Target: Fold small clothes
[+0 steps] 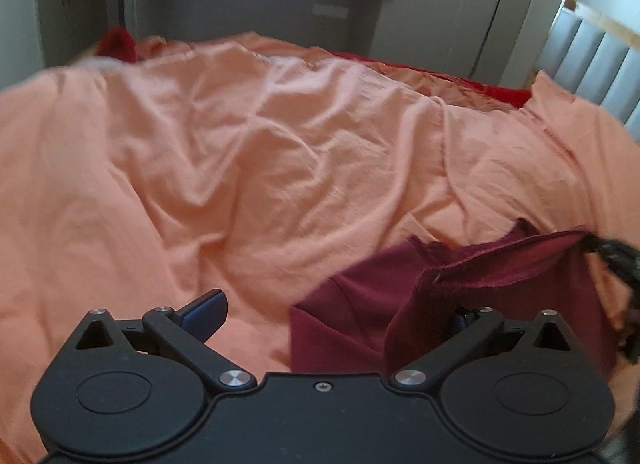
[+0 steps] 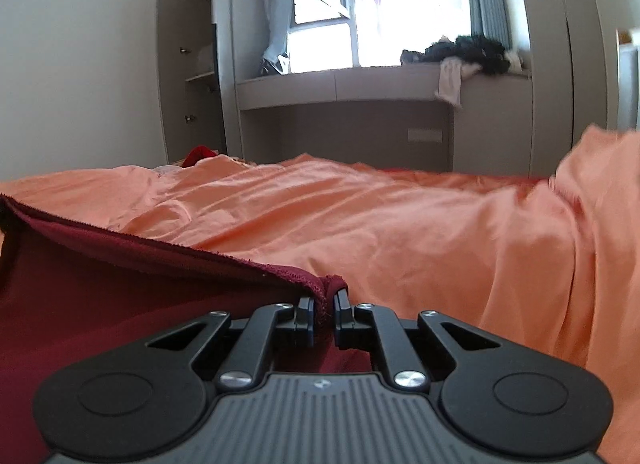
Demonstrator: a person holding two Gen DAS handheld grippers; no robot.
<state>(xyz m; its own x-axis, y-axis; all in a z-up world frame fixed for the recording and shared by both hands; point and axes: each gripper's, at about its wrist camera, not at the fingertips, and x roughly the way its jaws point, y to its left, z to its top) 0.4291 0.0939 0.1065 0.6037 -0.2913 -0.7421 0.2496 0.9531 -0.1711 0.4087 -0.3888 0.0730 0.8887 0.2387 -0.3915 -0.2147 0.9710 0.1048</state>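
Note:
A dark red garment (image 1: 356, 316) lies on the orange bedcover (image 1: 248, 168) at the lower right of the left wrist view. My left gripper (image 1: 338, 304) is open wide. Its left finger (image 1: 206, 312) is bare over the cover, while a raised fold of the garment drapes over and hides the right finger. At the far right edge, the right gripper (image 1: 612, 254) holds the garment's lifted hem. In the right wrist view, my right gripper (image 2: 325, 298) is shut on a corner of the dark red garment (image 2: 120, 284), whose frayed hem stretches away to the left.
The rumpled orange bedcover (image 2: 400, 224) fills the bed. A bright red cloth (image 1: 118, 42) lies at the far left corner. Beyond the bed, a grey window ledge (image 2: 360, 84) carries a pile of dark clothes (image 2: 472, 48). A padded headboard (image 1: 592, 56) stands at the right.

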